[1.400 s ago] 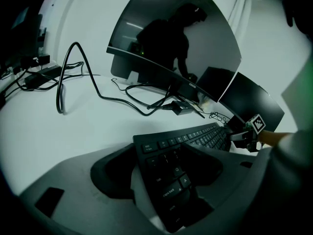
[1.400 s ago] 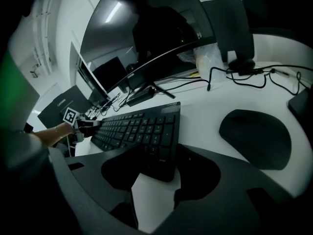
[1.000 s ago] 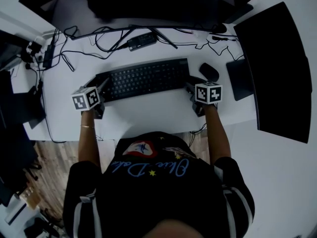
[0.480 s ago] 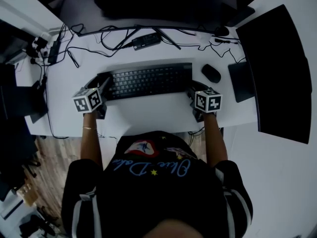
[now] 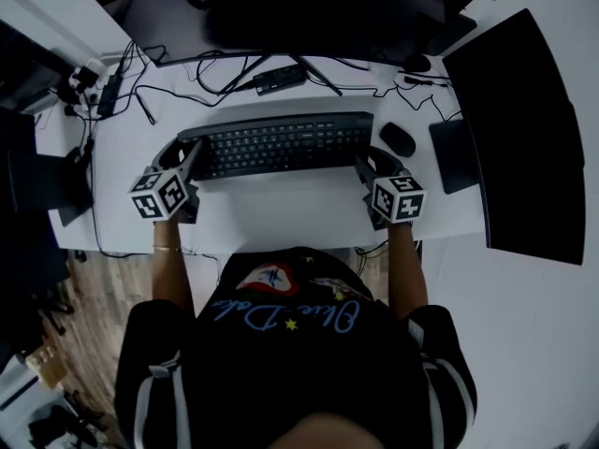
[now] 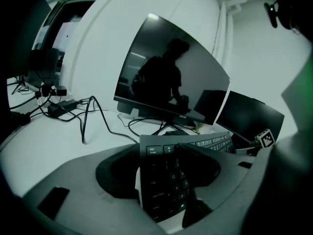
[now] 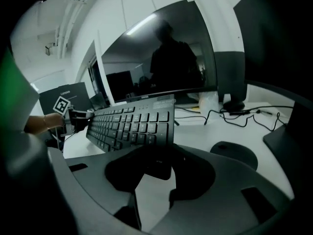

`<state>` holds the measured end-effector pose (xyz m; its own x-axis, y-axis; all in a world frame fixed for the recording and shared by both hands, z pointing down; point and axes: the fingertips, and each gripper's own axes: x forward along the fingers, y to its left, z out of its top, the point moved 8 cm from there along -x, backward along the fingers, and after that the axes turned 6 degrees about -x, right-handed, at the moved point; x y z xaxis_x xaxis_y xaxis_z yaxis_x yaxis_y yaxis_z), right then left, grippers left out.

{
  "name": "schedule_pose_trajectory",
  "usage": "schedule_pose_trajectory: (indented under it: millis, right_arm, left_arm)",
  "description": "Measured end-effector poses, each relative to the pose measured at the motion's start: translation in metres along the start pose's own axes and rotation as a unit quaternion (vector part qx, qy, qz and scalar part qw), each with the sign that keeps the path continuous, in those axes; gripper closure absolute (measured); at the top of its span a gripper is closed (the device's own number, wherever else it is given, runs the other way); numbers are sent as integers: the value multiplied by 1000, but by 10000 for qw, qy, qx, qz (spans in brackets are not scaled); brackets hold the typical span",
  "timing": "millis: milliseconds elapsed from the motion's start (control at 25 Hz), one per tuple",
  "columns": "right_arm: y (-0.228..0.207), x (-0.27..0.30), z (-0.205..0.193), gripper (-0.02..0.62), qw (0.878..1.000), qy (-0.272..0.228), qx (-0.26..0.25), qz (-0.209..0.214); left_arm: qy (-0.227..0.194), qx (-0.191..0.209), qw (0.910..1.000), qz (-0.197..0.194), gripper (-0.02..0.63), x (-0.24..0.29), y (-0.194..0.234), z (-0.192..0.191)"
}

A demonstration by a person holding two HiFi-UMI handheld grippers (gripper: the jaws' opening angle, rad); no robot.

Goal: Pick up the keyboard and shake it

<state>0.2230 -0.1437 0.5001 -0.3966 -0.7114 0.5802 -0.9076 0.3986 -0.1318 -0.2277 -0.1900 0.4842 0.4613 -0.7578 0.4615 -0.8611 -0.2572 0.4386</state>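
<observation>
- the keyboard [image 5: 281, 145] is in front of the person, over the middle of the tabletop [image 5: 281, 215]. in the right tool view its end hangs free above the white surface, so it seems lifted a little.
- the left tool [image 5: 190, 157] is clamped on the left end of the keyboard. its jaws have just been closing, with the esc corner between them.
- the right tool [image 5: 365, 164] is clamped on the right end. its jaws have just been closing too, on the edge near the arrow keys.
- i judge the step in hand is the lift, and the shake is not yet begun.
- to do it well, both ends should rise at the same height, so the keyboard does not twist out of one grip.
- it should go high enough to clear the mouse [image 5: 398, 138] just beside the right end, and the cables [image 5: 225, 75] behind.
- the shake should be short and small. only the thin ends are held, so a big swing could make it slip.
</observation>
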Motion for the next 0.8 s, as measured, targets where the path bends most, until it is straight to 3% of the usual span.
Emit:
schedule_pose_trajectory:
  millis: [320, 800]
  right_arm:
    - [10, -28, 44, 462, 9922, -921, -771, -336]
    - [23, -72, 98, 459, 9624, -1914, -1763, -784]
  left_arm:
    - [-936, 466, 9941, -274, 373, -30, -23, 43]
    - [-1762, 736, 9800, -559, 374, -64, -54, 86]
